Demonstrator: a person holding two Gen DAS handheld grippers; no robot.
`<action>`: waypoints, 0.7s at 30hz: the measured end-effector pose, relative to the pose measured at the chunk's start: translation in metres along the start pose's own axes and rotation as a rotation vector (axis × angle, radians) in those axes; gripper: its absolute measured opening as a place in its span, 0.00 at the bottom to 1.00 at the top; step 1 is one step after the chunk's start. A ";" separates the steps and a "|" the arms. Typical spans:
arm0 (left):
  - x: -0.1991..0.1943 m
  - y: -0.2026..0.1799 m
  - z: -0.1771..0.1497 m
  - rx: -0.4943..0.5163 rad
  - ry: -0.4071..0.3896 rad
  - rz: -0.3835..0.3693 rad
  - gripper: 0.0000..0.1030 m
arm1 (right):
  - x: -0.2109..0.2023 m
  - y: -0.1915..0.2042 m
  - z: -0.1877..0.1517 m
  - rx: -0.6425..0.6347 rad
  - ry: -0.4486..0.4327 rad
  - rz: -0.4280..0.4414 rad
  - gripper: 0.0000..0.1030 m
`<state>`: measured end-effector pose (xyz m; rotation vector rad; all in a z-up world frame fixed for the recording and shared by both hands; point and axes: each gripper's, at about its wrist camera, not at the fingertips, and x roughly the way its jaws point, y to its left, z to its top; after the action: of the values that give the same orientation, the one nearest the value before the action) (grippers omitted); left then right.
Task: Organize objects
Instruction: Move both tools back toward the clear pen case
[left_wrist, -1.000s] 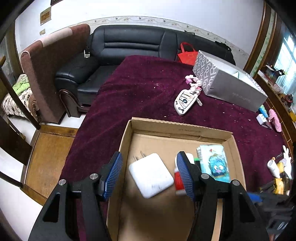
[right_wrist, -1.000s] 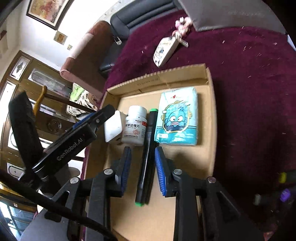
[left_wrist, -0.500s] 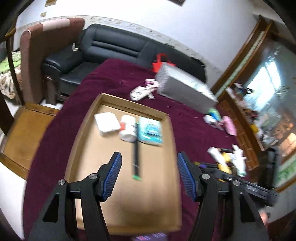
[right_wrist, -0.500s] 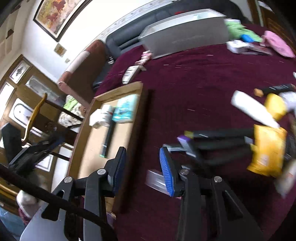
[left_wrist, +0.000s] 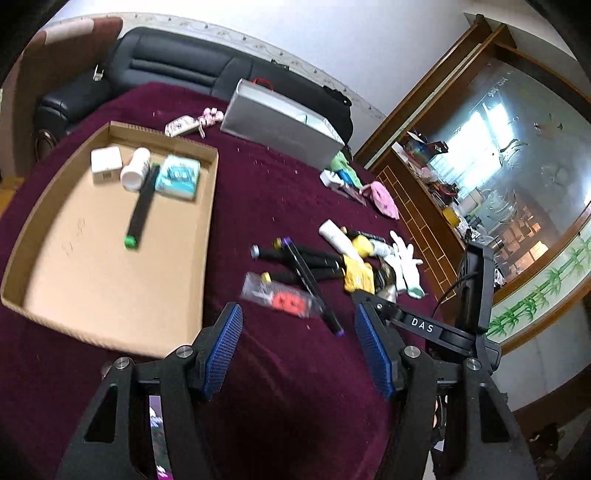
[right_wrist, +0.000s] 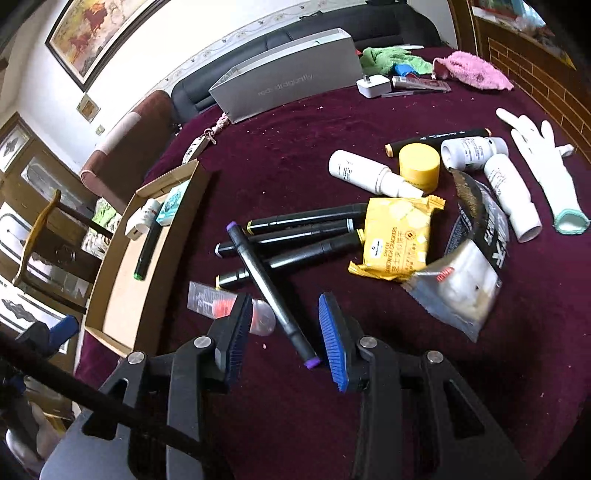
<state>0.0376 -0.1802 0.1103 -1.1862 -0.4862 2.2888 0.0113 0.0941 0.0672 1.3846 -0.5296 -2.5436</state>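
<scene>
Marker (right_wrist: 271, 291) lies crosswise between the right gripper (right_wrist: 286, 338)'s wide, empty jaws, so closing could roll it sideways off the markers (right_wrist: 295, 236) beneath.

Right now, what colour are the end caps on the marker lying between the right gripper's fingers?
Purple, on both ends of the marker; clearest in the right wrist view.
</scene>
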 end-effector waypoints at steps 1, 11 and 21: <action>0.001 -0.002 -0.003 -0.006 0.000 0.000 0.56 | 0.000 0.001 -0.002 -0.007 0.001 0.002 0.34; -0.011 -0.056 -0.035 0.250 -0.204 0.359 0.56 | -0.031 0.029 -0.033 -0.087 -0.141 -0.062 0.50; -0.014 -0.077 -0.052 0.353 -0.242 0.458 0.56 | -0.054 0.044 -0.046 -0.130 -0.247 -0.119 0.60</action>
<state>0.1085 -0.1224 0.1310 -0.9156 0.1289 2.7746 0.0789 0.0622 0.1036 1.0965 -0.3215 -2.8081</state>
